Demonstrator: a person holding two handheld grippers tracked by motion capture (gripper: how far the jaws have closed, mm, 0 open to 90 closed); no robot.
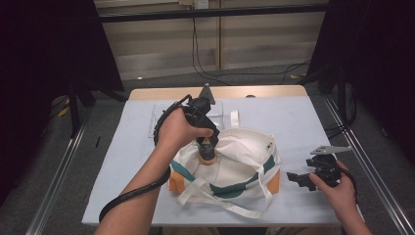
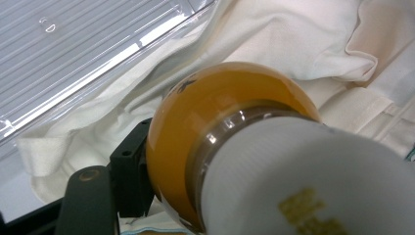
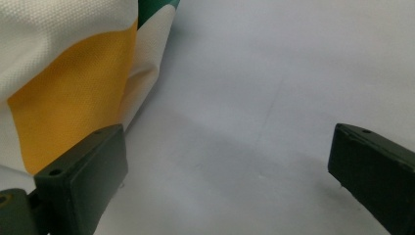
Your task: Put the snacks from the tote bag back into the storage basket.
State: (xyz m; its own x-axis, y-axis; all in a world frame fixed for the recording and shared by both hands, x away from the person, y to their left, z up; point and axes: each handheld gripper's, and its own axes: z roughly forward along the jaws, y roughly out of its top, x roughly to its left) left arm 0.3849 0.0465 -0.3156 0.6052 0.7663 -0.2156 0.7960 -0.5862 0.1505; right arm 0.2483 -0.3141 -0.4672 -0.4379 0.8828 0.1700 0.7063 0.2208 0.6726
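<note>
My left gripper (image 1: 207, 146) points down over the open mouth of a white tote bag (image 1: 244, 161) and is shut on a bottle of amber liquid (image 1: 207, 155). The left gripper view shows the bottle (image 2: 195, 127) close up, with its rounded amber end and a white label, and one black jaw against its left side. Cream fabric of the bag (image 2: 303, 34) lies beneath it. My right gripper (image 1: 299, 179) rests on the table to the right of the bag, jaws wide apart with nothing between them. In the right gripper view the bag's orange patch (image 3: 73, 98) is beside the left jaw.
A clear plastic tray (image 1: 159, 117) lies behind the bag, toward the table's far left. The bag has green and orange patches and loose handles (image 1: 230, 208) trailing toward the front edge. A pale cloth (image 1: 303, 122) covers the table. Cables run across the floor beyond it.
</note>
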